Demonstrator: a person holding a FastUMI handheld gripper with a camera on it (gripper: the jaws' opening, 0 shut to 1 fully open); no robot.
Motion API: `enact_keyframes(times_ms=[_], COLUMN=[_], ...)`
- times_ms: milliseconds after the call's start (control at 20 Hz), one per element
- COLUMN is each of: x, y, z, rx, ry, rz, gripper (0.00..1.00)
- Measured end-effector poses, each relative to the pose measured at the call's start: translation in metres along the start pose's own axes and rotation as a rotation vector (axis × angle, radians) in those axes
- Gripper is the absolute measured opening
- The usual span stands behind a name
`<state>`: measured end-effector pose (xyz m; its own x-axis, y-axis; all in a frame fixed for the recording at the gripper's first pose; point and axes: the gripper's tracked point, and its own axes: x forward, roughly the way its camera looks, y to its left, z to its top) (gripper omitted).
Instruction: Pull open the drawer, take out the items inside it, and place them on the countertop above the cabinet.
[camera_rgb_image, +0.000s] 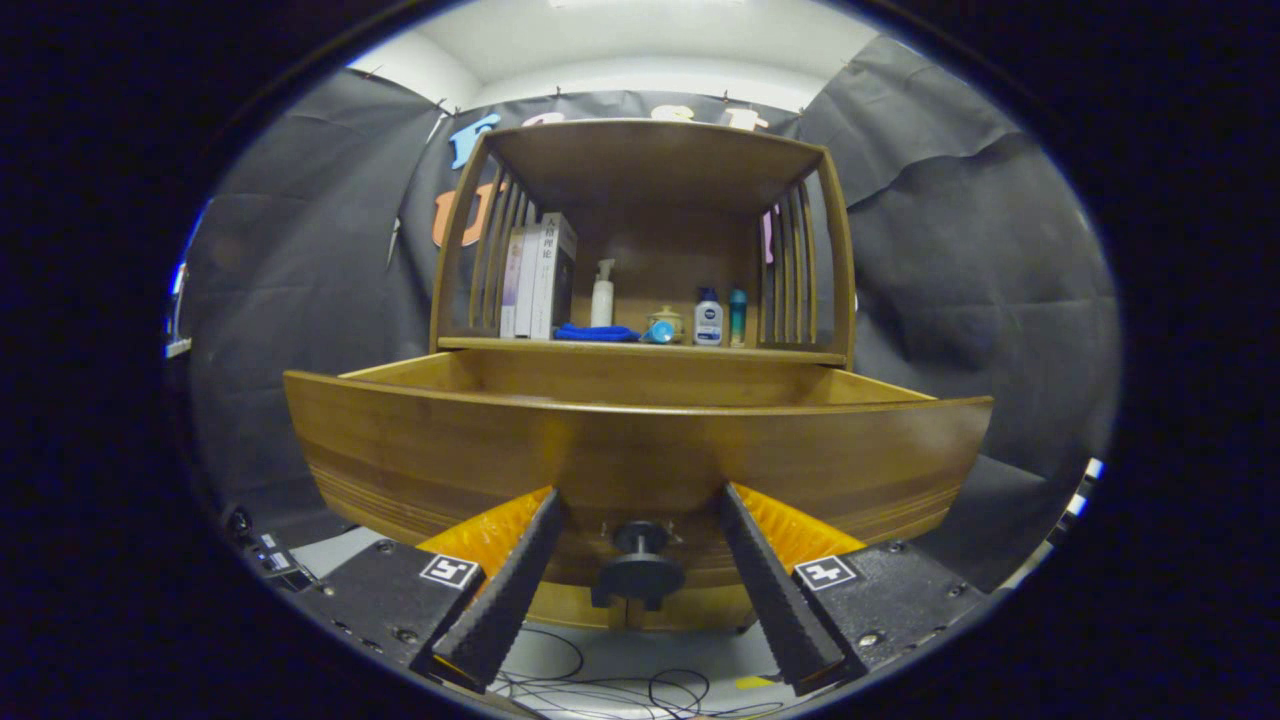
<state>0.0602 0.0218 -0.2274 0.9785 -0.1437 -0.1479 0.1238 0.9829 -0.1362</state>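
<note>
Gripper fingers spread wide either side of the drawer knob, untouched, wooden drawer pulled open mid-frame, bottles on countertop above

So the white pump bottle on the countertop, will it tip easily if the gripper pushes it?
Probably yes. The white pump bottle stands tall and narrow on the countertop, so a push near its top may topple it. The blue cloth at its base might catch it. The gripper is open around the drawer knob.
</note>
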Motion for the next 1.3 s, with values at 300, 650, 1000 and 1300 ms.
enact_keyframes(times_ms=[300,650,1000,1300], x=[0.003,0.026,0.041,0.064], y=[0.008,0.012,0.009,0.003], z=[0.007,0.018,0.024,0.025], rx=[0.019,0.026,0.049,0.039], ry=[-0.013,0.019,0.092,0.145], rz=[0.007,0.018,0.021,0.014], gripper=[1.0,1.0,0.99,0.98])
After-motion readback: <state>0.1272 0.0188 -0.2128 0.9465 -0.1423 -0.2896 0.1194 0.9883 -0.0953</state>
